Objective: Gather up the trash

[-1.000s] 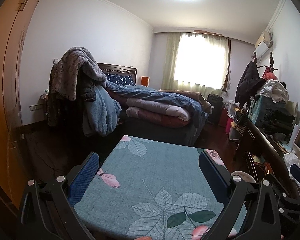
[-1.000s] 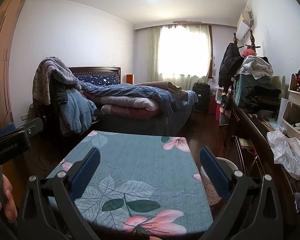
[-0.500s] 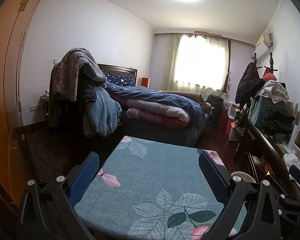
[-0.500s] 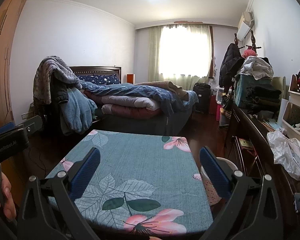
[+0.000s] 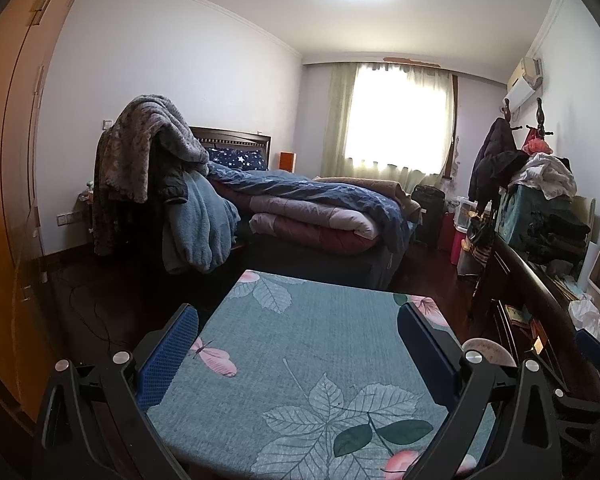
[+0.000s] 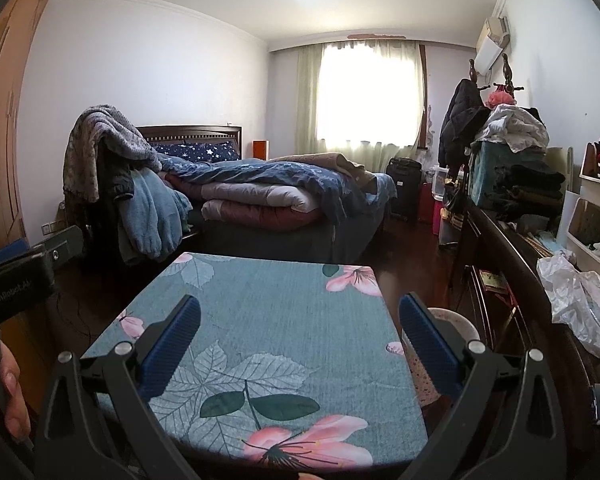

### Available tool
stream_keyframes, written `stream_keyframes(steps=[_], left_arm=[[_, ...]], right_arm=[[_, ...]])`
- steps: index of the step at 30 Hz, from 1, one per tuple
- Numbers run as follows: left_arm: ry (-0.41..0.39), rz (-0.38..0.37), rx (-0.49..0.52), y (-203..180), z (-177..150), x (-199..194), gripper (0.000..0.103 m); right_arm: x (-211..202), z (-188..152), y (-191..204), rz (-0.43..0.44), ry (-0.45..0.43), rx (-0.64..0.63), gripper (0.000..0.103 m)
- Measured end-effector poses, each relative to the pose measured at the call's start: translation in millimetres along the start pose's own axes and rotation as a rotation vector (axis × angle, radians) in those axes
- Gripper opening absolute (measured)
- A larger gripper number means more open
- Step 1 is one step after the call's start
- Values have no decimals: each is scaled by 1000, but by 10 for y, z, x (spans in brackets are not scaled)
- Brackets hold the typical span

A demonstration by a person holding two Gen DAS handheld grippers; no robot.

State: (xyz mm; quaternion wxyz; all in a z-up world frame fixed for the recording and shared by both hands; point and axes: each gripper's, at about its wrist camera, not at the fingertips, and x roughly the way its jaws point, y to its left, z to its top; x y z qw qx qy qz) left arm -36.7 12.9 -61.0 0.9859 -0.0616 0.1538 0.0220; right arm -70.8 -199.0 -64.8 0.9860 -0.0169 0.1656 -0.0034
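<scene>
My left gripper (image 5: 298, 320) is open and empty, held above a table with a teal floral cloth (image 5: 320, 344). My right gripper (image 6: 300, 312) is also open and empty above the same cloth (image 6: 284, 312). A crumpled clear plastic bag (image 6: 580, 300) lies on the dark sideboard at the right; it also shows in the left wrist view (image 5: 594, 320). A pale round bin (image 6: 446, 322) stands beside the table's right edge, partly hidden by my right finger. No trash shows on the cloth.
A bed with piled quilts (image 5: 320, 216) stands behind the table. A chair draped with blankets (image 5: 160, 184) is at the left. A dark sideboard (image 6: 500, 256) stacked with clothes runs along the right wall. An orange wardrobe (image 5: 8, 200) is at the left.
Both views have drifted slightly; the room sits a little lower and further right in frame. Both grippers stay open and empty.
</scene>
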Motion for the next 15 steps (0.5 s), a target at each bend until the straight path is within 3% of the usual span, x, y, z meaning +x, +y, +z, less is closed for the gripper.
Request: stream_keyframes(steps=[6,15], left_arm=[[-29,13,0,6,23,-9,99],[-14,-18,6,-3,60,14,99]], right_arm=[[18,-11,-37,-5,6,4,99],[6,-9,-49,-11,2,7,100]])
